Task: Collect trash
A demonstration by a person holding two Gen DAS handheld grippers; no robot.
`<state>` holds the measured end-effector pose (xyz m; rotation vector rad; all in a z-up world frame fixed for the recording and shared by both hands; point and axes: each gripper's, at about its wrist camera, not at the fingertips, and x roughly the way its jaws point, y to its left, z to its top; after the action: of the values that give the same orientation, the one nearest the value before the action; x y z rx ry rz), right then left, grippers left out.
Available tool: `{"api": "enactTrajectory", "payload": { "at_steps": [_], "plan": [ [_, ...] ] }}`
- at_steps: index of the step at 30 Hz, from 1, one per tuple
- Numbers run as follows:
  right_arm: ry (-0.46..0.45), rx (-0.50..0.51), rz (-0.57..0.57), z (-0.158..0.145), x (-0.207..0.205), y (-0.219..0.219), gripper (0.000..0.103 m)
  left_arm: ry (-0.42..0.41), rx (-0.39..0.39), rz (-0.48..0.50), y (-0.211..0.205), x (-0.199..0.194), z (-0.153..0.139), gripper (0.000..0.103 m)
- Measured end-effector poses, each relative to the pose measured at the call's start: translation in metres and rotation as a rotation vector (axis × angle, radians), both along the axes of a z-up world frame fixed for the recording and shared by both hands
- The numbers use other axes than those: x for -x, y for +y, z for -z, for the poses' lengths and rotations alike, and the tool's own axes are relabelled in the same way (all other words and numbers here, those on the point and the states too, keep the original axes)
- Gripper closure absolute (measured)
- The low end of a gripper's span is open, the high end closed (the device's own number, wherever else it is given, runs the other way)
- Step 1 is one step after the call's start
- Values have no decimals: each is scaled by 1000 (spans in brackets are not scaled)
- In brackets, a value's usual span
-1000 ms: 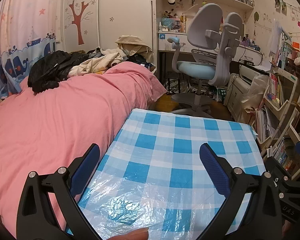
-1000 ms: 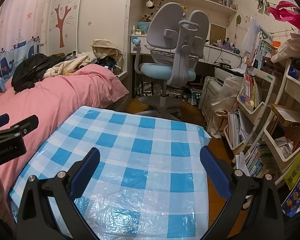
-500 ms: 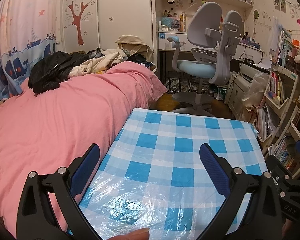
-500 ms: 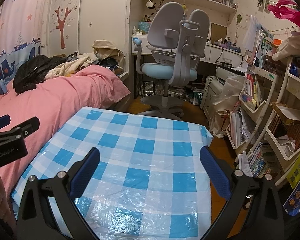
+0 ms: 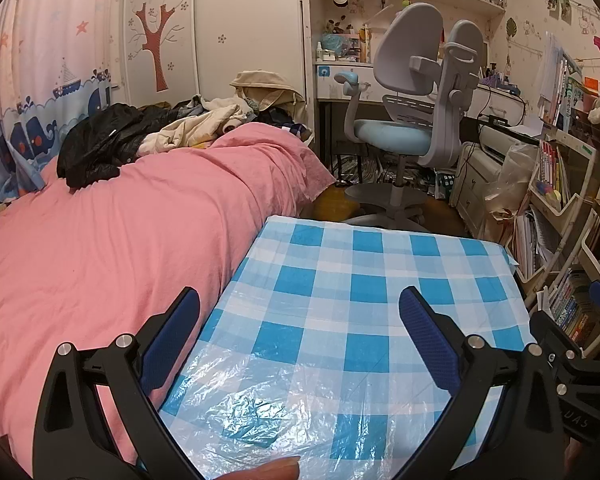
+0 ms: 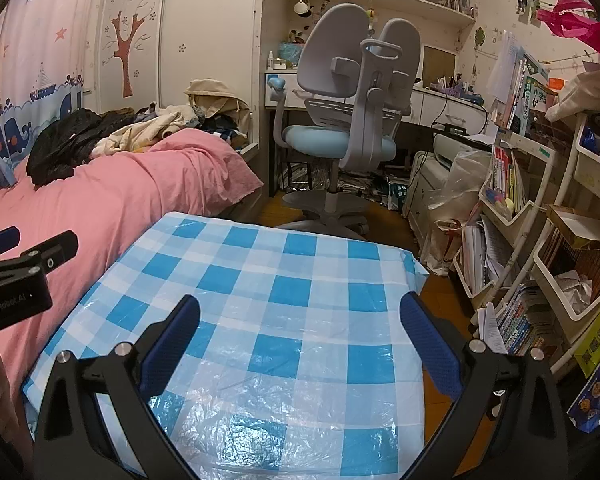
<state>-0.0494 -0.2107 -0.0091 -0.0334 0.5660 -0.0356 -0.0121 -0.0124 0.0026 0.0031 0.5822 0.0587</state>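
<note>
Here, a pink bed point(image 5: 120, 240) fills the left side, just beside a counter point(image 5: 360, 300) covered in blue-and-white checked plastic. Beyond the counter stands a grey desk chair point(image 6: 348, 120). The left gripper point(image 5: 300, 336) and right gripper point(image 6: 300, 336) hover over the counter, jaws spread wide, holding nothing. No trash is identifiable on the counter.

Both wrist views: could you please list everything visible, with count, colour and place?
checked tablecloth: one, blue and white, under both grippers
bed cover: one, pink, left of the cloth
clothes pile: one heap, black and beige, far end of bed
desk chair: one, grey with blue seat, beyond the cloth
book racks: white, right side
left hand-held gripper: one, black with blue pads, open
right hand-held gripper: one, same, open
</note>
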Motion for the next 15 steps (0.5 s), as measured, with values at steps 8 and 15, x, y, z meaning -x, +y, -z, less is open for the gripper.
{"api": "enactTrajectory", "payload": {
  "at_steps": [8,15],
  "plan": [
    [0,-1,-2,1,0,0,7,-1,-2,-1,1,1,0,7],
    [0,1,-2,1,0,0,7,0,-2,0,-1,0,0,7]
  ]
}}
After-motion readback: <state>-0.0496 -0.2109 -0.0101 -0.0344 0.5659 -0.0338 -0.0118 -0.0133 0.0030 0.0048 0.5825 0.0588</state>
